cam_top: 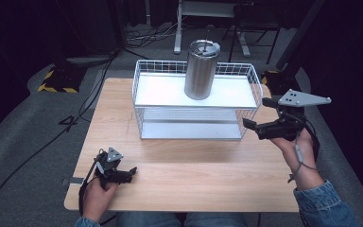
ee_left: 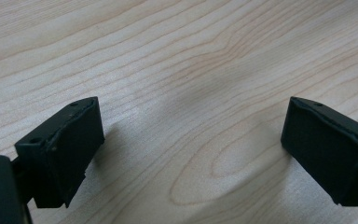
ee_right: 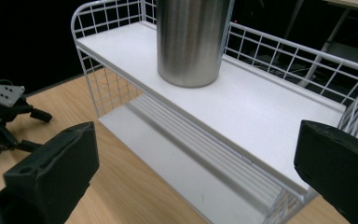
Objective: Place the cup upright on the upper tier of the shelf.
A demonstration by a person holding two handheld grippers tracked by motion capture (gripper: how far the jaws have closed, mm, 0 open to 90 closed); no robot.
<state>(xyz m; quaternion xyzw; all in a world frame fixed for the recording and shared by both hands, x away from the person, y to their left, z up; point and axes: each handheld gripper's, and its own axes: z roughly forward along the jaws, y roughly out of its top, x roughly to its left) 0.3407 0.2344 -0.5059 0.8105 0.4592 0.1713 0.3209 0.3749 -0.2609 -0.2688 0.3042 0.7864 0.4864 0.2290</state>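
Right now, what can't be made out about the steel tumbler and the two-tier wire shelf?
- Tall brushed-steel tumbler: its top is cut off by the upper edge of the right gripper view.
- Tumbler lid detail: too small in the high view.
- White two-tier wire shelf: the back of its lower tier is hidden under the upper tier in the high view.

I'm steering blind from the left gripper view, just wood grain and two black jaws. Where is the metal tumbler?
Observer: The metal tumbler stands upright on the top shelf of the white wire rack, at the table's far side.
Operator: Is the right gripper holding it?
Observer: No. The right gripper is open beside the rack's right end, apart from the tumbler.
Operator: Anything on the lower shelf?
Observer: The lower shelf looks bare in the right gripper view.
Operator: And my gripper?
Observer: The left gripper is open, low over the table's near left corner.
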